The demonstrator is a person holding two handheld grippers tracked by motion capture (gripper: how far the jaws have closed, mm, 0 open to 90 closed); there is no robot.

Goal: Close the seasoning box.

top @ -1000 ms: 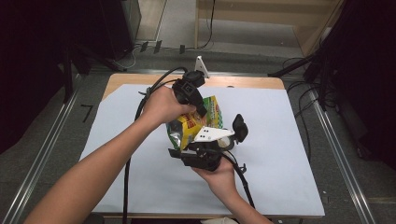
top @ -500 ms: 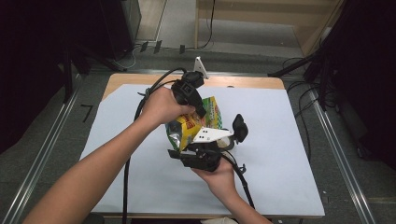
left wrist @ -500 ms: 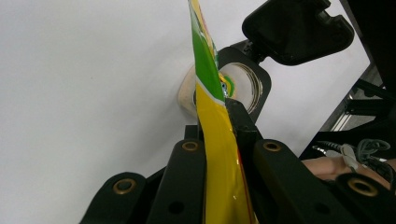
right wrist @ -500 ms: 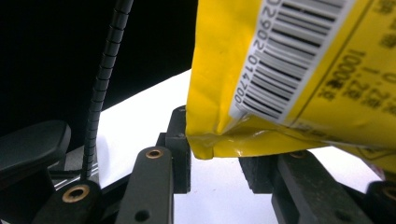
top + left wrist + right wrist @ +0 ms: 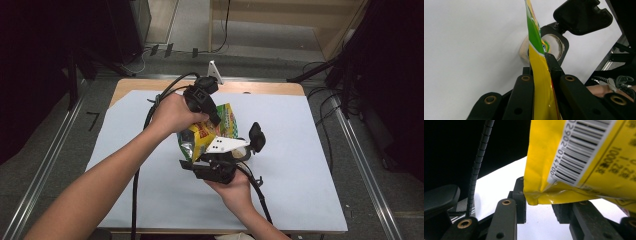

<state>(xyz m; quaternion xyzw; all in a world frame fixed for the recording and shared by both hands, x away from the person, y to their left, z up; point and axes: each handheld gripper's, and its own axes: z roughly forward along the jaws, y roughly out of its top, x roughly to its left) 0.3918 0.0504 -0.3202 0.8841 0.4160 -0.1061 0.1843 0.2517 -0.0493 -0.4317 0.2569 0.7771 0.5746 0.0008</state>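
Observation:
A yellow and green snack bag (image 5: 216, 131) is held up over the middle of the table between both hands. From above, my left gripper (image 5: 212, 118) is shut on the bag's upper edge. In the left gripper view the thin yellow edge (image 5: 539, 82) runs straight up between the closed jaws. My right gripper (image 5: 202, 156) comes from below at the bag's lower end. In the right gripper view the bag's barcoded bottom corner (image 5: 564, 165) sits between the part-closed jaws. One pad lies against its side fold, and the bag hides the other pad's tip.
A pale sheet (image 5: 300, 165) covers the wooden table (image 5: 270, 88). A small white stand (image 5: 215, 70) rests at the back edge. Metal rails (image 5: 45, 165) and cables run along the floor on both sides. Black cables trail from both grippers toward the front edge.

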